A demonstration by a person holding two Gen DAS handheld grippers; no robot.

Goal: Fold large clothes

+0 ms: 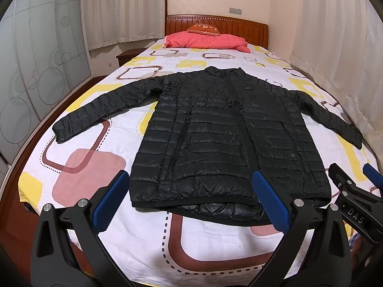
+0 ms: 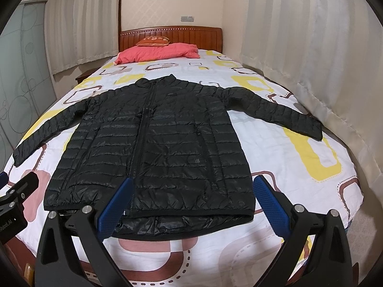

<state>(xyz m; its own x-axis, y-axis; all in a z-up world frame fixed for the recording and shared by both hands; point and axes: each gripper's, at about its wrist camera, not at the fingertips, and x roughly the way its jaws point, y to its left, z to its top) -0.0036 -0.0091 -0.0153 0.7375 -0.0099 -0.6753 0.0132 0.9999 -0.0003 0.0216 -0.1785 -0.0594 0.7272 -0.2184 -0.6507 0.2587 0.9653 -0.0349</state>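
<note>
A black quilted puffer jacket [image 1: 215,134] lies flat, front up and zipped, on the bed, sleeves spread to both sides, hem toward me; it also shows in the right wrist view [image 2: 153,148]. My left gripper [image 1: 191,198] is open and empty, hovering above the jacket's hem, its blue pads [image 1: 270,203] wide apart. My right gripper [image 2: 191,201] is open and empty, above the right part of the hem. The right gripper also shows at the left wrist view's right edge [image 1: 354,191].
The bed [image 1: 91,167] has a white sheet with yellow, pink and brown shapes. A red pillow [image 1: 205,40] and an orange cushion [image 1: 203,29] lie by the wooden headboard [image 1: 239,26]. Curtains [image 2: 311,47] hang on the right, a glass wardrobe [image 1: 36,71] stands left.
</note>
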